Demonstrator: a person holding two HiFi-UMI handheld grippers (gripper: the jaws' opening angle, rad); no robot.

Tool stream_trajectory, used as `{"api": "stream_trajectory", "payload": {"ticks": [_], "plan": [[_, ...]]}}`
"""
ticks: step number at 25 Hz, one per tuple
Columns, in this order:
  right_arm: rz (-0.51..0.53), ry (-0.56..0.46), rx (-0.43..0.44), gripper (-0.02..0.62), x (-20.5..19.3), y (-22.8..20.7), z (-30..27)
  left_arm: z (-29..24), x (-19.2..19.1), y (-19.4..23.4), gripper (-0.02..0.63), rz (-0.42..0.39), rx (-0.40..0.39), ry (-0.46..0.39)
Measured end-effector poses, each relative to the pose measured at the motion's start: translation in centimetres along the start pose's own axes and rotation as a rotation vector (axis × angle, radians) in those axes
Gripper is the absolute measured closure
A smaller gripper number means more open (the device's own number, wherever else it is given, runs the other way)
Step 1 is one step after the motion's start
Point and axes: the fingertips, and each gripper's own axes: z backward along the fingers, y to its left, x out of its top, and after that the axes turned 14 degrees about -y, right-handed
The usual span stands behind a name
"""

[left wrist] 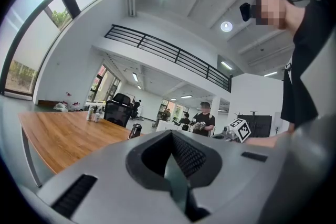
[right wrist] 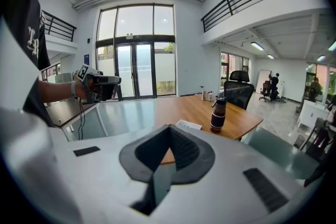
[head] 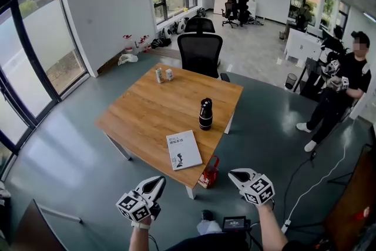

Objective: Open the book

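Both of your grippers hang short of the table point(head: 135, 120), off its near edge and touching nothing, so the task looks unstarted. The left gripper point(head: 157, 183) has its jaws closed together with nothing between them, and the right gripper point(head: 235, 174) is the same: pressed together and empty.

The book point(head: 184, 150) lies closed and flat, cover up, just ahead of the left gripper and a little to its right; from the right gripper it is ahead and to the left. It sits close to the table's near edge, probably so that you can reach it without leaning. I cannot tell which side the spine is on.

Beyond the book, farther from both grippers, a black bottle point(head: 205, 113) stands upright. It is apart from the book, but a cover swung wide could come near it. Two small cans point(head: 164, 74) stand well beyond that, out of the way. A red object point(head: 210, 172), too small to identify, sits at the table's near corner between the right gripper and the book, so it could snag a low approach from that side. An office chair point(head: 200, 53) stands at the far side, and a person point(head: 338, 91) stands well off to the right of the right gripper.
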Motion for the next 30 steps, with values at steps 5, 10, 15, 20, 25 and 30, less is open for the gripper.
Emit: {"api": "stream_trajectory", "payload": {"ticks": [5, 10, 15, 20, 25, 30], "plan": [[-0.008, -0.009, 0.007, 0.609, 0.3, -2.9, -1.5, -2.6, -0.1, 1.4, 0.600, -0.003, 0.014, 0.012], [-0.023, -0.012, 0.002, 0.609, 0.3, -5.8, -2.0, -5.0, -0.4, 2.0, 0.600, -0.001, 0.025, 0.024], [-0.044, -0.031, 0.001, 0.609, 0.5, -8.5, -2.5, -7.6, -0.5, 2.4, 0.600, -0.016, 0.015, 0.024], [-0.047, -0.038, 0.011, 0.609, 0.6, -11.2, -3.2, -10.3, -1.2, 2.9, 0.600, -0.017, 0.026, 0.031], [-0.055, -0.043, 0.022, 0.609, 0.4, -13.0, -4.2, -11.8, -1.5, 3.2, 0.600, -0.026, 0.032, 0.033], [-0.061, -0.045, 0.060, 0.609, 0.2, -13.3, -5.7, -12.4, -2.1, 4.1, 0.600, -0.027, 0.047, 0.038]]}}
